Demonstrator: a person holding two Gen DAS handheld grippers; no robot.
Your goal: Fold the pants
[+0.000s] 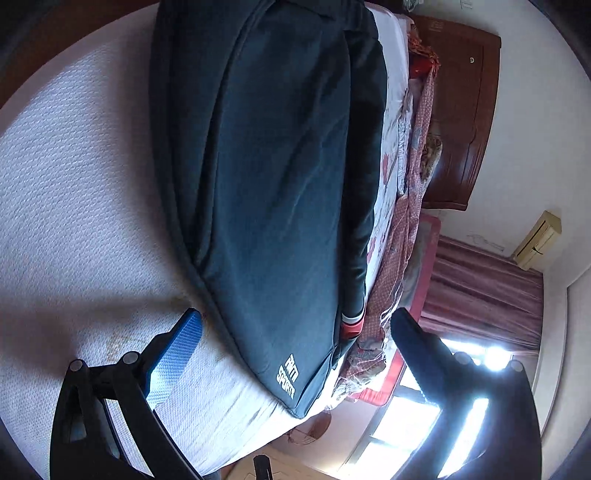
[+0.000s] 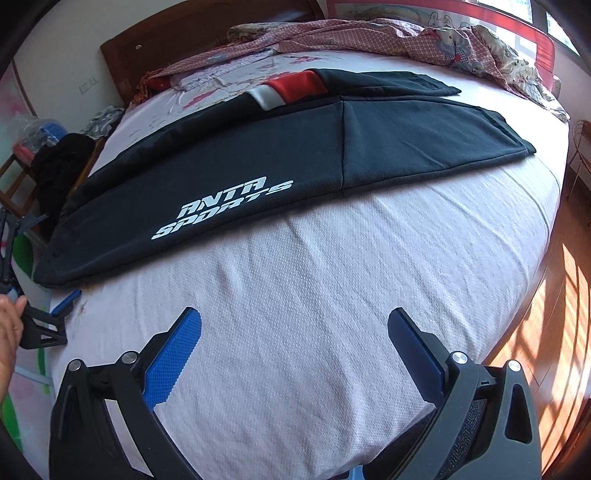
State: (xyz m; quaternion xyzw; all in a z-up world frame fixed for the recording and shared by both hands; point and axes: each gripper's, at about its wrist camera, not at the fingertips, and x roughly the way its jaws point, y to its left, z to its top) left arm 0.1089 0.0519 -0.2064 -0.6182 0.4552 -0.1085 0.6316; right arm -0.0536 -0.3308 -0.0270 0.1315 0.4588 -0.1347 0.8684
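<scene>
Dark navy sport pants (image 2: 280, 155) with white "ANTA SPORTS" lettering lie flat on the white bed (image 2: 295, 295), legs laid one on the other, a red and white patch showing. They also show in the left wrist view (image 1: 273, 184). My left gripper (image 1: 295, 325) is open and empty, just off the pants' end near the bed's edge; it also shows in the right wrist view (image 2: 48, 317) at the far left. My right gripper (image 2: 295, 328) is open and empty, over bare bed short of the pants' long side.
A crumpled pink checked blanket (image 2: 406, 40) lies along the bed's far side. A wooden headboard (image 2: 192, 33) stands at the back left. A stool with dark clothes (image 2: 55, 166) sits left of the bed. The wooden floor (image 2: 546, 325) lies to the right.
</scene>
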